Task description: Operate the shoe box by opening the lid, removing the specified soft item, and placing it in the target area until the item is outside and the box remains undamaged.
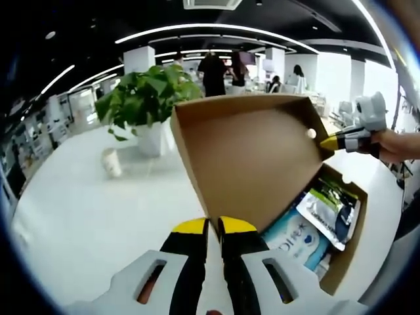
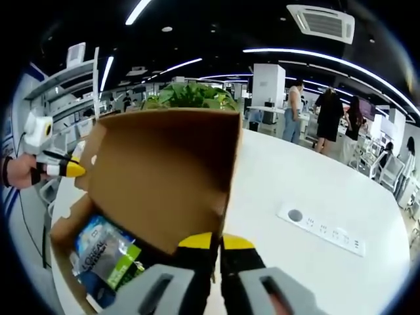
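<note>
**Lid up, packets still inside**

On the white desk (image 1: 98, 210) the shoe box (image 1: 341, 262) stands open, its lid (image 1: 256, 157) raised upright. Soft packets (image 1: 328, 210) lie inside the box, a blue one and a green-white one. The left gripper (image 1: 213, 226) and right gripper (image 2: 215, 241) each pinch a lid corner, jaws closed. A potted plant (image 1: 147, 98) stands behind the box.

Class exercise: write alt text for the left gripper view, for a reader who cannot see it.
A cardboard lid stands raised, gripped at both ends by yellow-tipped grippers, left and right. Soft packets lie in the open box on a white table.
</note>
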